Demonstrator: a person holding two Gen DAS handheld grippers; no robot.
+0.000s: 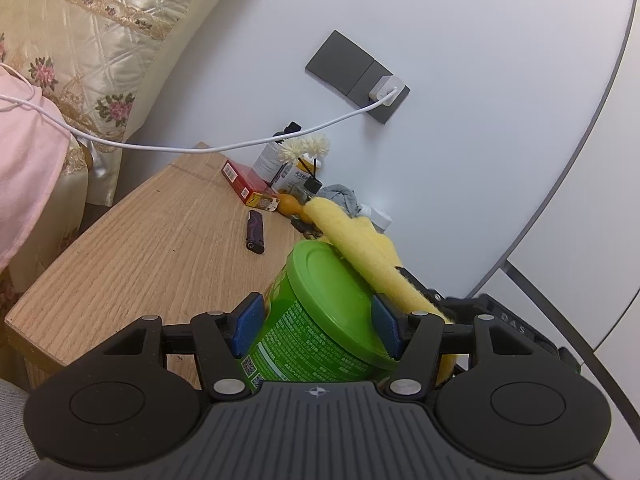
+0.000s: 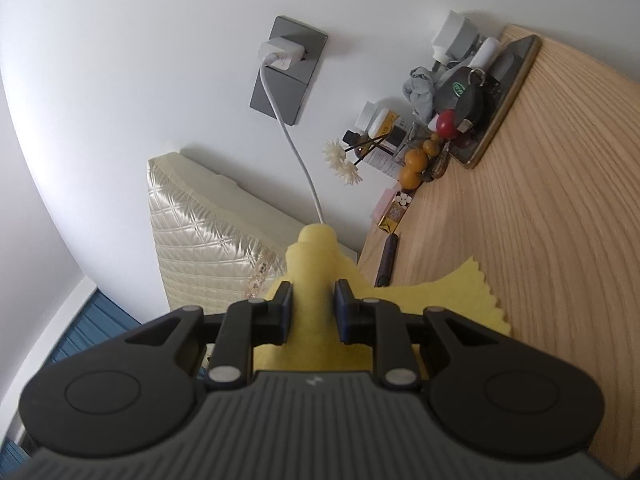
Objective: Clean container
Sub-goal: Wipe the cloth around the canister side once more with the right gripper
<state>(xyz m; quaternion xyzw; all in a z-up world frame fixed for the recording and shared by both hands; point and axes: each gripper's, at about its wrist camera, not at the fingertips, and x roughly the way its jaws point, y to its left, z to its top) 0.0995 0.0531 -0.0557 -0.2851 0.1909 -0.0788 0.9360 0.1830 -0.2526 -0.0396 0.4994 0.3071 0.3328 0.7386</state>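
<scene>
A green container [image 1: 316,320] with a green lid and printed label is held tilted above the wooden table [image 1: 132,248], my left gripper [image 1: 318,326] shut on its sides with blue pads. A yellow cloth [image 1: 360,248] lies across the lid's upper right edge. The right wrist view shows my right gripper [image 2: 312,312] shut on a folded bunch of that yellow cloth [image 2: 314,264], with a loose corner hanging to the right. The container itself is not visible in the right wrist view.
A black lighter [image 1: 255,233], a red box [image 1: 246,185], bottles, white flowers [image 1: 306,148], oranges [image 2: 412,168], keys and a phone [image 2: 504,100] crowd the table's back by the wall. A white charger cable [image 1: 200,146] runs from the wall socket [image 1: 358,76] toward the bed.
</scene>
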